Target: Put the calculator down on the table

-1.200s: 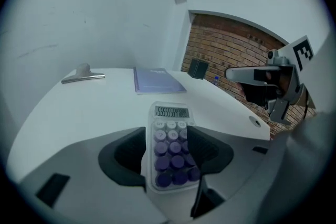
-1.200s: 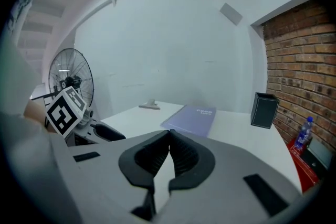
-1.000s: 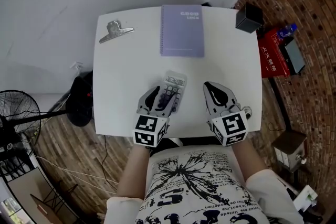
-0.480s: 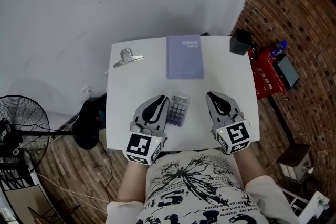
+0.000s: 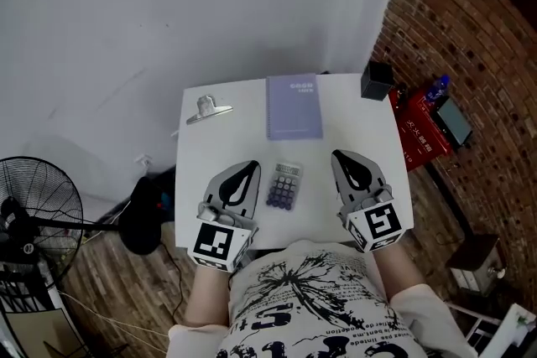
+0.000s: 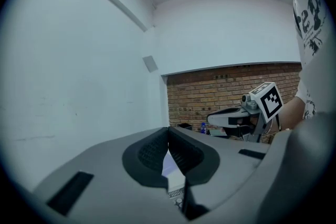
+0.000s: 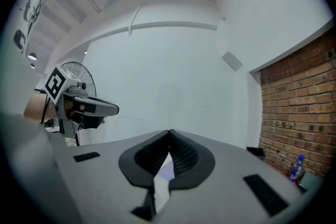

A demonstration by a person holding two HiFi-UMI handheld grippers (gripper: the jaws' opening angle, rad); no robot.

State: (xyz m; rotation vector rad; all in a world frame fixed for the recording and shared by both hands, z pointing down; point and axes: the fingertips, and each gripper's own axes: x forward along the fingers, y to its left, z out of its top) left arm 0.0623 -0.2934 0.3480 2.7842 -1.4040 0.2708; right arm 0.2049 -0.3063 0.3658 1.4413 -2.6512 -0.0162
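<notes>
Head view, left to right: fan point(image 5: 38, 205) on the floor off the table's left edge, binder clip point(image 5: 208, 110) at the far left corner of the white table point(image 5: 195, 172), then the left gripper point(image 5: 252, 166) raised over the near edge. The calculator point(image 5: 284, 185) lies flat, keys up, just right of that gripper's tip, apart from it and between the two grippers. The purple notebook point(image 5: 294, 106) is beyond it, not touching. The right gripper point(image 5: 338, 154) sits at matching height on the other side. A black box point(image 5: 377, 81) is at the far right corner, with a red case point(image 5: 417, 128) and a bottle point(image 5: 436, 88) on the floor past the table edge. My read: the calculator is already set down, nothing is carried, and both grippers are parked clear above the near edge so the table is unobstructed. Left gripper view confirms what the head view can't: the jaws are pressed together at the tips with nothing pinched. Only a sliver of tabletop, and what look like calculator keys, shows through the gap lower down. It also shows the right gripper side-on against the brick wall. Right gripper view shows the same there: jaws closed tip to tip and empty, the left gripper visible at the left in front of the fan, the bottle low at the right. Neither gripper view shows where the calculator sits relative to the notebook; only the head view gives that layout. Task looks complete to me.
</notes>
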